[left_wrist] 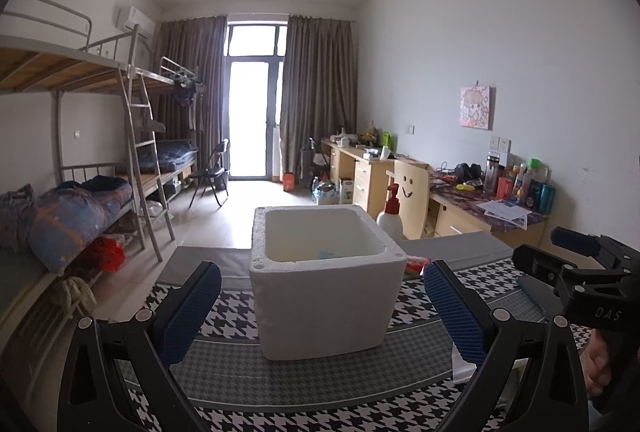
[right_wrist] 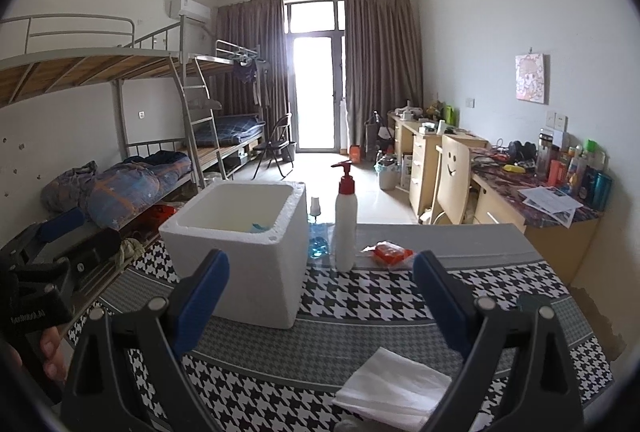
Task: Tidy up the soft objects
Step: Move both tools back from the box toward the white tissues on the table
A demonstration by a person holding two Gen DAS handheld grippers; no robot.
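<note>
A white foam box (left_wrist: 324, 280) stands on the houndstooth-patterned table (left_wrist: 320, 384), open at the top, with a bit of blue showing inside. It also shows in the right wrist view (right_wrist: 240, 248). My left gripper (left_wrist: 322, 306) is open and empty, its fingers either side of the box's near face. My right gripper (right_wrist: 320, 296) is open and empty, just right of the box. A folded white tissue (right_wrist: 394, 388) lies on the table below it. An orange packet (right_wrist: 390, 253) lies farther back. The right gripper's body shows at the right of the left wrist view (left_wrist: 576, 272).
A white pump bottle with a red top (right_wrist: 345, 220) stands right of the box, with a blue item (right_wrist: 318, 246) behind it. Bunk beds (left_wrist: 80, 168) line the left wall. Desks and a chair (left_wrist: 412, 196) line the right wall.
</note>
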